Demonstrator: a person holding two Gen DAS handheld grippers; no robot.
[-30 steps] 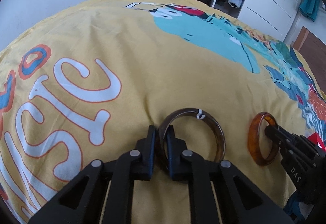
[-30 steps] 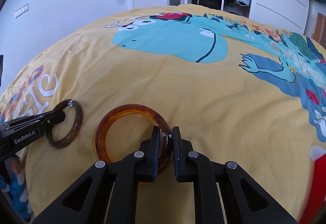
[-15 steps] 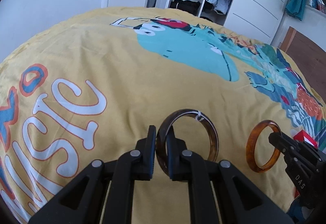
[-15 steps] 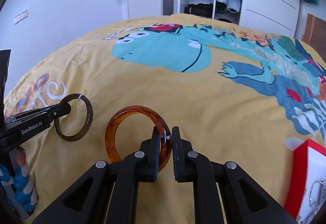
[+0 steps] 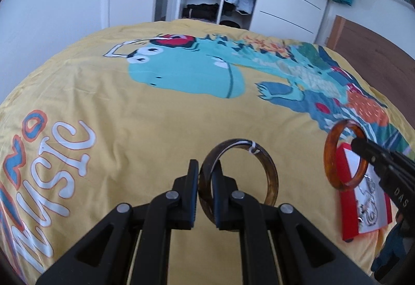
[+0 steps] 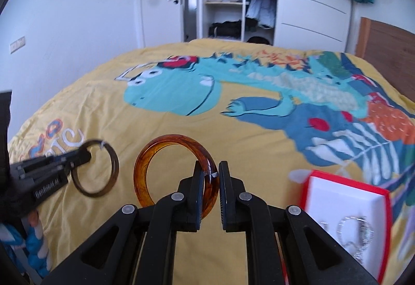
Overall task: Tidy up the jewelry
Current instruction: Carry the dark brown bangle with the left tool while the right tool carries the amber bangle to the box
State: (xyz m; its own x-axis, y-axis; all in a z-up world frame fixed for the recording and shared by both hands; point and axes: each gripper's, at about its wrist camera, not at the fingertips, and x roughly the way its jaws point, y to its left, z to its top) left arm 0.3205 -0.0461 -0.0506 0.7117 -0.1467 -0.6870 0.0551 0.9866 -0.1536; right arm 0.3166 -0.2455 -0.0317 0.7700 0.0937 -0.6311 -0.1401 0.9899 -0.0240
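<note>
The left gripper (image 5: 206, 181) is raised above the yellow dinosaur-print bedspread (image 5: 155, 113), its jaws pinching the rim of a dark brown bangle (image 5: 271, 176) that stands upright. To its right, the right gripper (image 6: 210, 181) is level with it, jaws clamped on the rim of an amber bangle (image 6: 145, 163), also upright. A red jewelry box (image 6: 384, 196) with silver pieces lies on the bed at lower right.

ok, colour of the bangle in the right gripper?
Translucent amber-orange tortoiseshell bangle, mottled brown; clearest in the right wrist view.
</note>
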